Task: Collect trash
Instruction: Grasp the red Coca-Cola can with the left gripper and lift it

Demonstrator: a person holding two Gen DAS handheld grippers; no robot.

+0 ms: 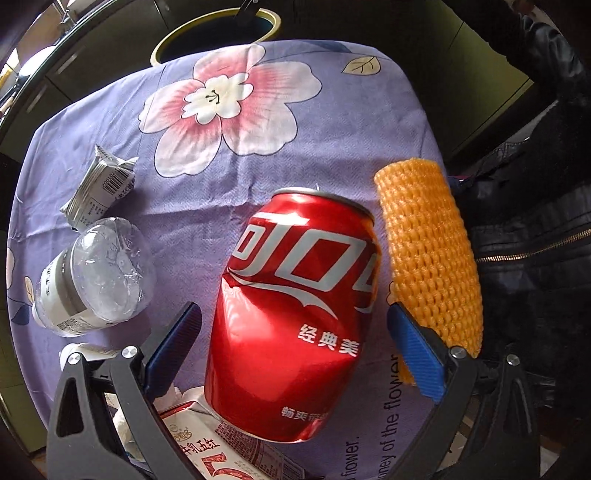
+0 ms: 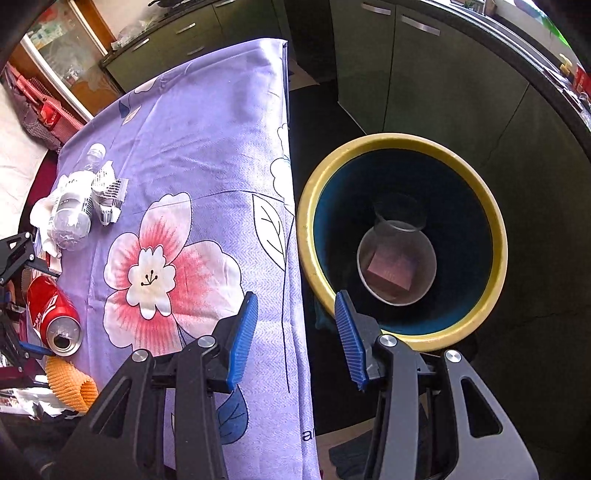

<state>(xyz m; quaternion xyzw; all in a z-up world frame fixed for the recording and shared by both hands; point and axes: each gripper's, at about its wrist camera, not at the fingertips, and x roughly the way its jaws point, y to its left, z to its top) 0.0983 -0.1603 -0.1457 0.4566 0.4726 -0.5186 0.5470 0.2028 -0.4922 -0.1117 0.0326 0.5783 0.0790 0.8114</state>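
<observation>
1. Red dented can (image 1: 295,314) lies on its side on the purple floral cloth (image 1: 332,147) in the left wrist view, between the spread blue pads of the left gripper (image 1: 295,339); pads stand clear of it on both sides, nothing gripped.
2. Just right of the can: orange foam net sleeve (image 1: 428,251), near the cloth edge, partly behind the right-hand pad.
3. Left of the can: clear crushed plastic bottle (image 1: 96,273); grey snack wrapper (image 1: 99,188) just beyond the bottle.
4. Below the can: a milk carton (image 1: 207,450) that the can partly covers, crumpled white tissue (image 1: 125,424) beside it.
5. Far past the can, off the cloth's far edge: yellow-rimmed bin (image 1: 207,33).
6. Right wrist view: right gripper (image 2: 295,332) hangs over the cloth edge (image 2: 221,129) beside the bin (image 2: 402,236), fingers parted, nothing between them.
7. Bin has a dark blue inside; a clear round container (image 2: 397,266) with a pinkish block lies at the bottom.
8. Well left of the bin, on the cloth's far side: can (image 2: 53,317), foam sleeve (image 2: 70,384), bottle (image 2: 72,210), wrapper (image 2: 109,192).
</observation>
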